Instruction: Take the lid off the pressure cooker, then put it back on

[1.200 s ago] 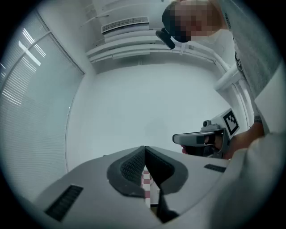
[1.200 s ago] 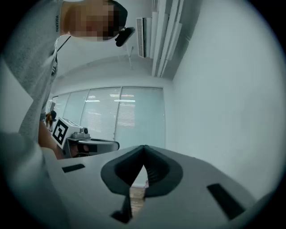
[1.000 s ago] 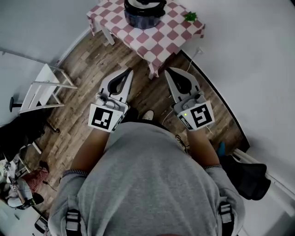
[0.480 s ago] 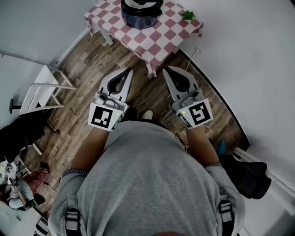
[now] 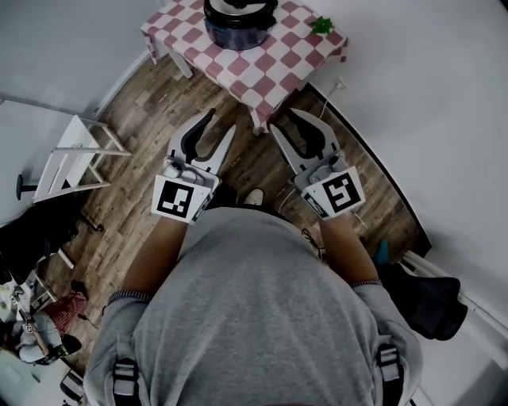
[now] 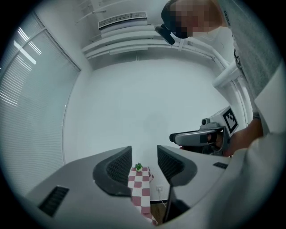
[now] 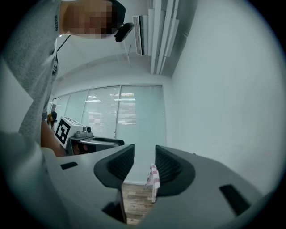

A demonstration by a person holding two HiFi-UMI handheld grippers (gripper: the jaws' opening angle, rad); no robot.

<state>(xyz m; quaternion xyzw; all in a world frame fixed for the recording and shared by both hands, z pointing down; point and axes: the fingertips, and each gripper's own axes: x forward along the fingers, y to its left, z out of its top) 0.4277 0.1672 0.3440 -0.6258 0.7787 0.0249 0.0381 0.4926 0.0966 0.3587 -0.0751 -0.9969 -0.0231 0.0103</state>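
The dark pressure cooker [image 5: 236, 16], black lid on, stands on a red-and-white checked table [image 5: 266, 67] at the top of the head view. Both grippers are held level over the wooden floor, well short of the table. My left gripper [image 5: 221, 122] is open and its jaws have just been opening, with nothing between them. My right gripper [image 5: 283, 120] is open too, its jaws also just opened and empty. In the left gripper view my left gripper [image 6: 144, 157] frames the table's corner [image 6: 140, 190]. The right gripper [image 7: 144, 162] frames the tablecloth's edge [image 7: 154, 176].
A small green plant [image 5: 321, 25] sits on the table's right corner. A white folding stand [image 5: 75, 155] is on the floor at the left. A white wall [image 5: 429, 119] curves along the right, with a dark bag [image 5: 429, 305] at its foot.
Both grippers, shut a second ago, now stand with their jaws apart. The table and cooker have drifted slightly toward the top of the head view.
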